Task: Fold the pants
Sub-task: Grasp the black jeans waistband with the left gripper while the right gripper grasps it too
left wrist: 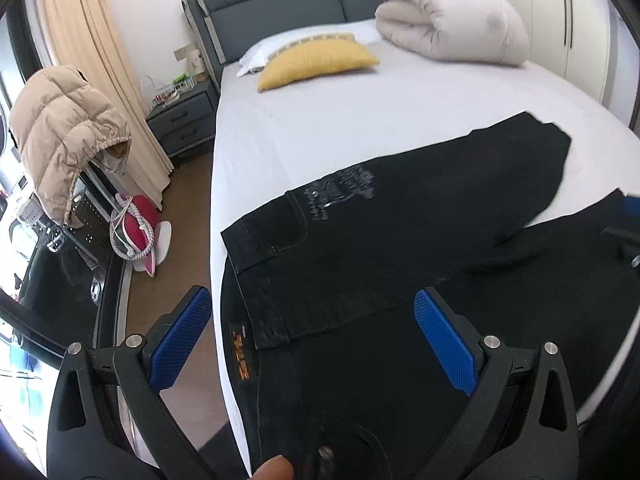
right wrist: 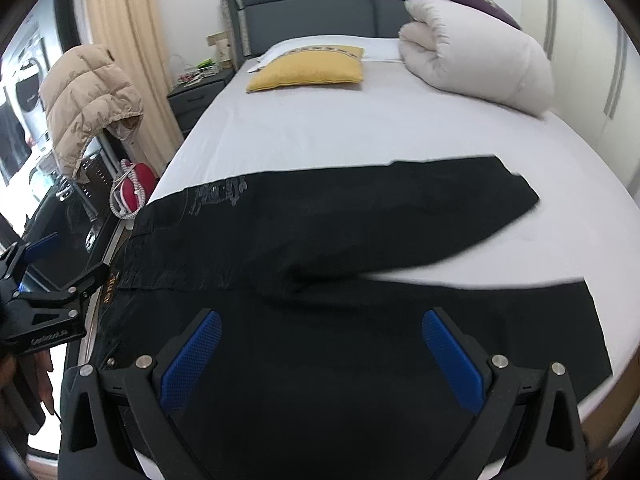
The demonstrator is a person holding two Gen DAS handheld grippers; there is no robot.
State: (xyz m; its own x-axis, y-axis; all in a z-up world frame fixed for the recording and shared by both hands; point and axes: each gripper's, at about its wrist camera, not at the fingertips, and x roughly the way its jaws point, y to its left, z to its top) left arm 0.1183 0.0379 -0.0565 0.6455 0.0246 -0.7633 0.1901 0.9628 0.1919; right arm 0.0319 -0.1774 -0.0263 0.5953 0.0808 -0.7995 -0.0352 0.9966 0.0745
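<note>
Black pants (left wrist: 380,248) lie spread on the white bed (left wrist: 320,128), waistband at the left bed edge, legs running right in a V. An orange label (left wrist: 240,350) marks the waistband. My left gripper (left wrist: 312,328) is open and empty, hovering over the waistband near the bed's left edge. My right gripper (right wrist: 320,348) is open and empty, hovering over the near leg of the pants (right wrist: 320,240). The left gripper (right wrist: 52,276) also shows at the left of the right wrist view.
A yellow pillow (left wrist: 316,62) and a rolled white duvet (left wrist: 452,20) lie at the head of the bed. A nightstand (left wrist: 182,120), a beige puffer jacket (left wrist: 64,136) and a red-and-white object (left wrist: 136,232) on the floor stand left of the bed.
</note>
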